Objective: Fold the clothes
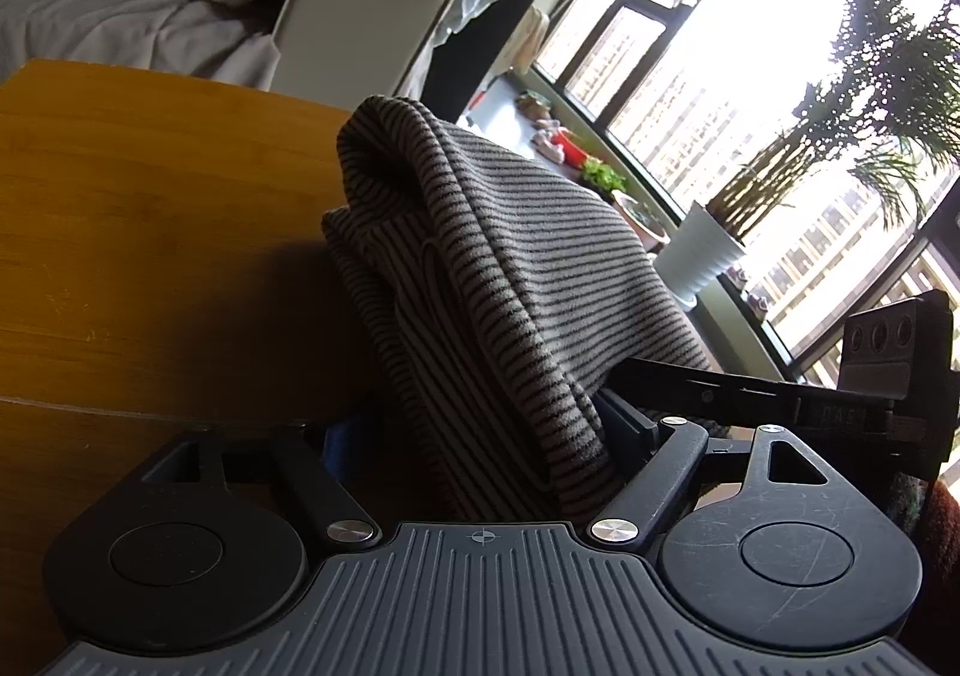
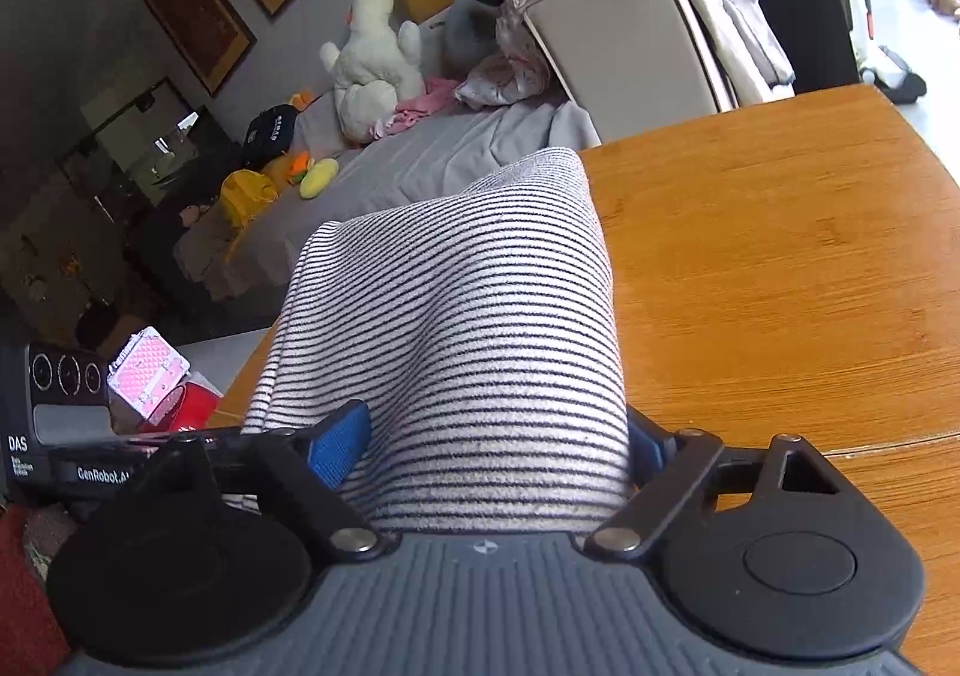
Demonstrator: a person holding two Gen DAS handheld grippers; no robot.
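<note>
Both my tools, left tool (image 1: 480, 430) & right tool (image 2: 498, 454), clamped on striped knit top (image 2: 456, 316) over wooden surface (image 2: 780, 256); soft, floppy, light: best gripped at edges.

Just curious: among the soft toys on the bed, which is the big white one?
The white plush duck sitting upright; the others beside it are small, yellow and orange.

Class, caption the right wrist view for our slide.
Right gripper clamps a striped garment above a wooden table.
</note>
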